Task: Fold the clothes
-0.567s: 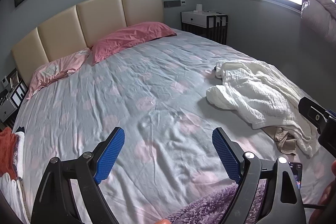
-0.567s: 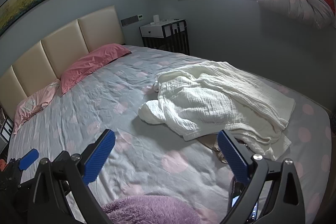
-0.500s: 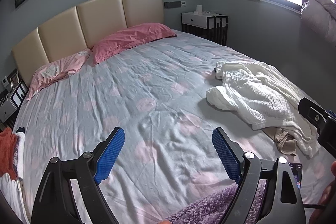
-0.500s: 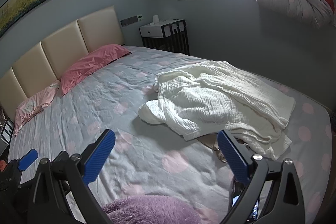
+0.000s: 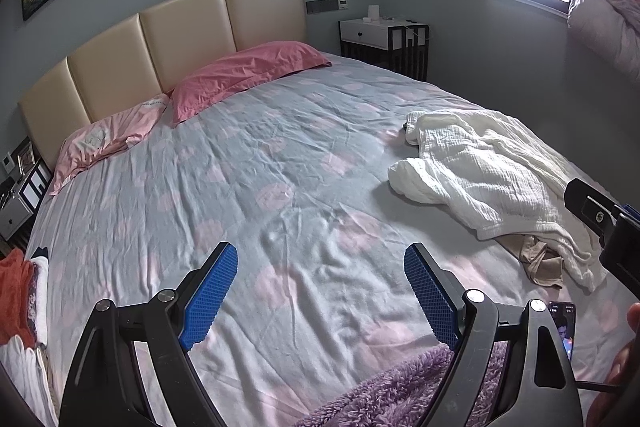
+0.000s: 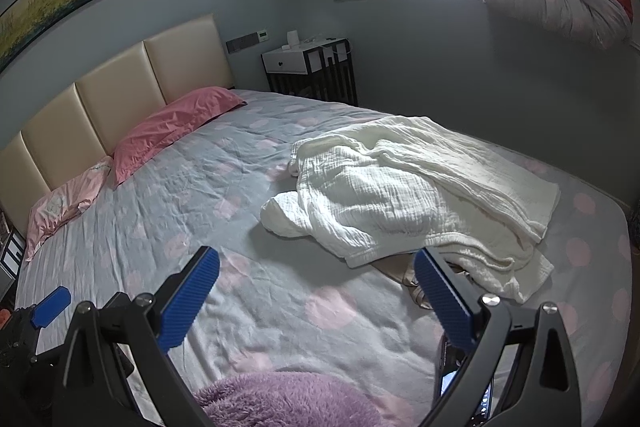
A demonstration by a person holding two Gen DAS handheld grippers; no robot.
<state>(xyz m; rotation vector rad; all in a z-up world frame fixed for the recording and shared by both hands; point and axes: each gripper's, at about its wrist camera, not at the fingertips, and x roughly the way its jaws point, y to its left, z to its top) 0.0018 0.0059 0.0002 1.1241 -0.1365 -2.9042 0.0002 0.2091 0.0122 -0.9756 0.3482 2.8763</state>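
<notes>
- Left wrist view: left gripper (image 5: 320, 281) hanging over the bed (image 5: 248, 187), jaws spread wide, nothing between the blue pads (image 5: 210, 297) but wrinkled sheet.
- Right wrist view: right gripper (image 6: 316, 287) same deal, jaws wide open, gripping nothing.
- Readable writing: pretty much none. Small print on the pale pink pillow (image 5: 104, 139), too tiny and blurred to make out. Phone (image 5: 564, 327) lying lit up on the sheet near the foot of the bed, screen content not legible either.
- White crinkly garment (image 6: 400, 195) bunched in a loose heap on the right side of the bed, unfolded, flat on the polka-dot sheet.
- From the right wrist view: heap just ahead of the open jaws and a bit right, near edge close to the right pad (image 6: 440, 297), not touching as far as can be told.
- From the left wrist view: same garment (image 5: 480, 171) well off to the right of the jaws.
- Beige cloth (image 5: 540, 263) poking out from under the garment's near edge, touching it.
- Purple fluffy fabric (image 6: 288, 399) at the bottom edge, right below both grippers.
- Darker pink pillow (image 5: 244, 71) up against the headboard (image 5: 180, 35), beside the pale one.
- Stack of red and white clothes (image 5: 20, 307) at the bed's left edge.
</notes>
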